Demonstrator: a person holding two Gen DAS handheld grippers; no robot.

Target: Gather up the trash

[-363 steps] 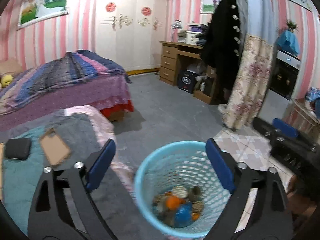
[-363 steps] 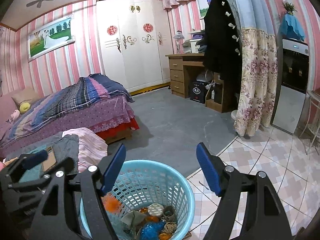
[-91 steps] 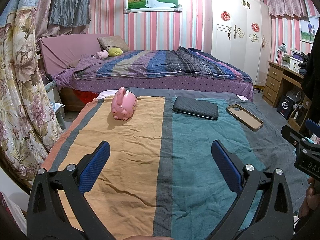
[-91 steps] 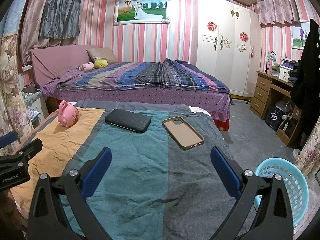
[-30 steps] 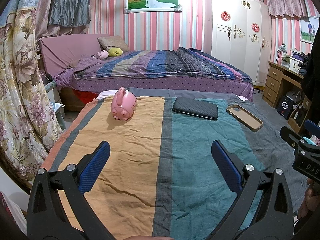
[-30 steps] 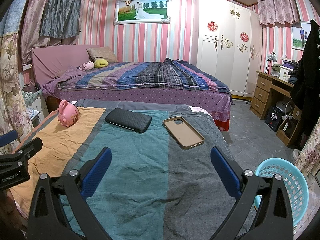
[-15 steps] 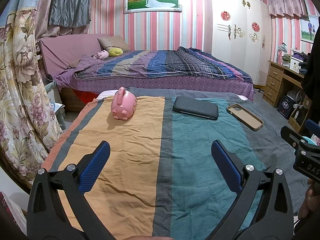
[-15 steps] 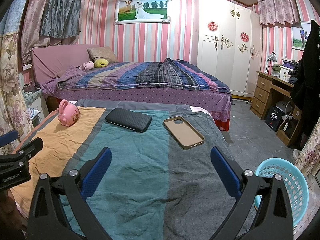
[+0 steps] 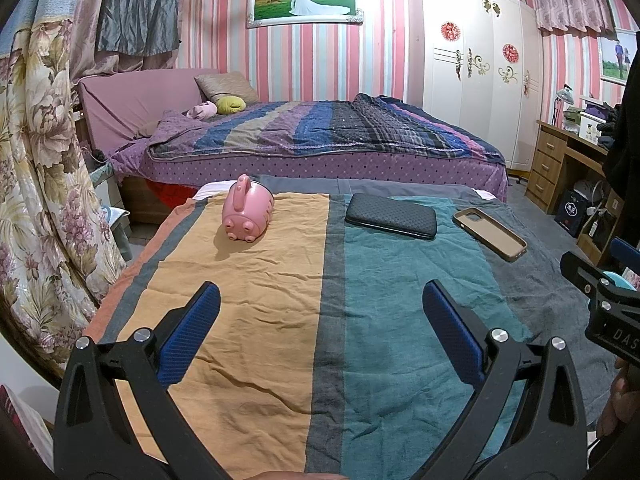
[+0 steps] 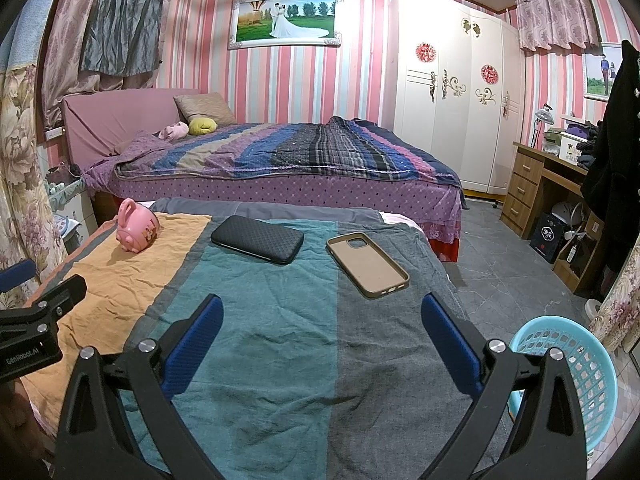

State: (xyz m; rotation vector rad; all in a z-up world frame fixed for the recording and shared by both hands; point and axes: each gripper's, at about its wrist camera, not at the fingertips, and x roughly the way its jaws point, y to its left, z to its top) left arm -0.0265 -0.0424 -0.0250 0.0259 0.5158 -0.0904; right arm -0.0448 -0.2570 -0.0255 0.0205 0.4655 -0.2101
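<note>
My left gripper point(image 9: 320, 332) is open and empty above the orange and teal cloth point(image 9: 256, 312) on the table. My right gripper point(image 10: 322, 340) is open and empty above the teal and grey part of the same cloth point(image 10: 288, 344). The light blue trash basket point(image 10: 576, 376) stands on the floor to the right of the table; its contents are hidden from here. No loose trash shows on the cloth.
A pink piggy bank point(image 9: 248, 214) point(image 10: 136, 228), a black case point(image 9: 390, 220) point(image 10: 258, 238) and a tan phone case point(image 9: 490, 234) point(image 10: 368, 264) lie at the table's far side. A bed point(image 10: 280, 164) stands behind. A flowered curtain point(image 9: 36, 200) hangs at left; a desk point(image 10: 540, 188) stands at right.
Twelve seconds ago both grippers were over the blue basket with trash inside. They now face the table. Over the last three seconds nothing has visibly moved.
</note>
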